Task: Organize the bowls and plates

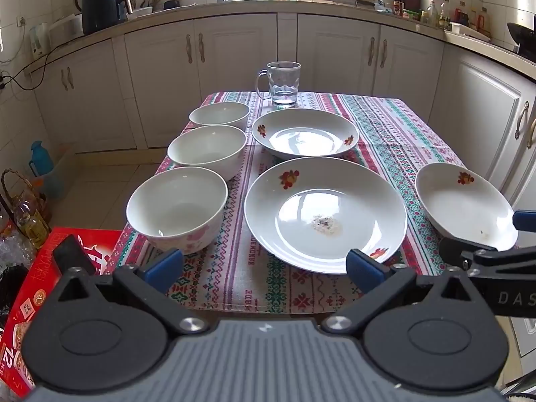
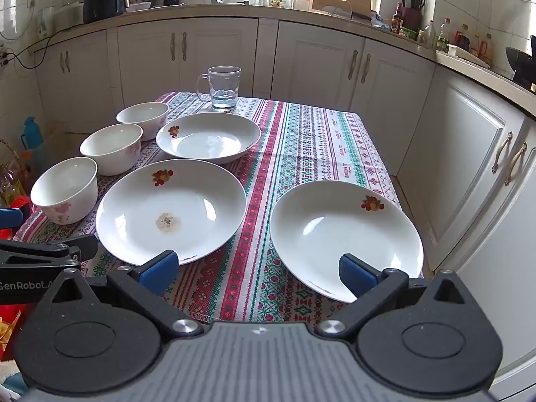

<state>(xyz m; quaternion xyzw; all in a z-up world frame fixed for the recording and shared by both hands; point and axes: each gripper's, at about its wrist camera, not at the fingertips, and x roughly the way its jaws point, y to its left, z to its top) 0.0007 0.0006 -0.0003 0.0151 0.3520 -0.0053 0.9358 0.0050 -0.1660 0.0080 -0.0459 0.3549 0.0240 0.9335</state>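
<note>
White china all over the tabletop, on a striped patterned cloth. Three bowls in a column down the left edge: near bowl, middle bowl, far bowl. All upright, empty, close together; can't tell if rims touch.

Just right of the bowls, two plates in line: far plate and near plate, both with small fruit prints on the rim. Near plate has a dried residue spot at its centre. Third plate sits well apart at the right, near the front right corner of the tabletop, tiny specks inside it.

Glass mug stands at the far edge behind the far plate, a little water in it.

My left tool hovers at the front edge, blue pads spread wide, holding nothing; its right pad overlaps the near plate's rim in view, contact unclear. My right tool is also spread wide and empty, its right pad over the third plate's near rim, contact unclear too.
</note>
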